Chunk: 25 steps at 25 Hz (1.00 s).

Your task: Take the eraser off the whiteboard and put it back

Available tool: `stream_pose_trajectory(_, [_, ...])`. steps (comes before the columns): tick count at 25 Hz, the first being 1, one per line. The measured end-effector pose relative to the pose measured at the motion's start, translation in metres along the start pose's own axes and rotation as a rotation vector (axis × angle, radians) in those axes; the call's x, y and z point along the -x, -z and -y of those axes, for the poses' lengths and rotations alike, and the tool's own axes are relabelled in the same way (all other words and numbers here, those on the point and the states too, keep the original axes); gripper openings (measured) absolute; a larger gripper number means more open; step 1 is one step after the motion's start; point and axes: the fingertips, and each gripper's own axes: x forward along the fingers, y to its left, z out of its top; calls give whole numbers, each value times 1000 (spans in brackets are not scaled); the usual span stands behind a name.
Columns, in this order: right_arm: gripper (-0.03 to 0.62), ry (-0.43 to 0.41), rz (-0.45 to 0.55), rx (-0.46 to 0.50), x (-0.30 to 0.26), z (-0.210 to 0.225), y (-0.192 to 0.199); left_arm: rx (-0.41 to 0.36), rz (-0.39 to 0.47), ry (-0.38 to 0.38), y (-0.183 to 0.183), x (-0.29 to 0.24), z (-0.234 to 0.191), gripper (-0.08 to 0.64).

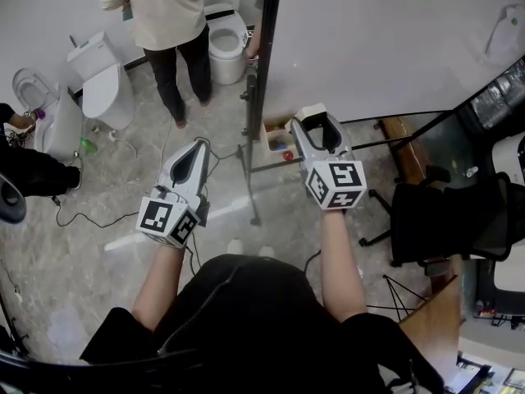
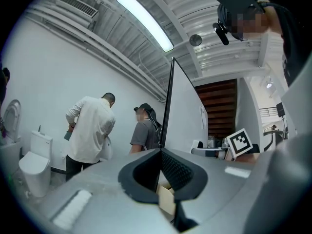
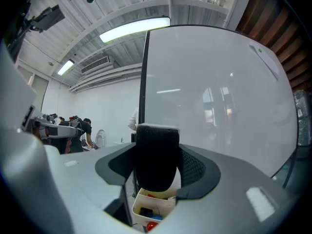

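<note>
One black felt block eraser with a white backing (image 3: 156,167) is clamped in the right gripper (image 3: 157,147), close before the large white whiteboard (image 3: 214,91). It is judged light, with soft felt and a stiff backing, and best held across its sides. The left gripper (image 2: 161,151) is closed and empty; the eraser's far face, and any contact with the board, are hidden.

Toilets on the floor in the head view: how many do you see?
3: tank toilet left of the standing person, bowl toilet by the whiteboard edge, third toilet at far left. Others may be hidden.
</note>
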Motion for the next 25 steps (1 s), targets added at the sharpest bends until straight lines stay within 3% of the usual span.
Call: stream_pose_trajectory(25, [262, 38, -110, -39, -64, 2, 69, 19, -34, -39, 14, 8, -19, 5])
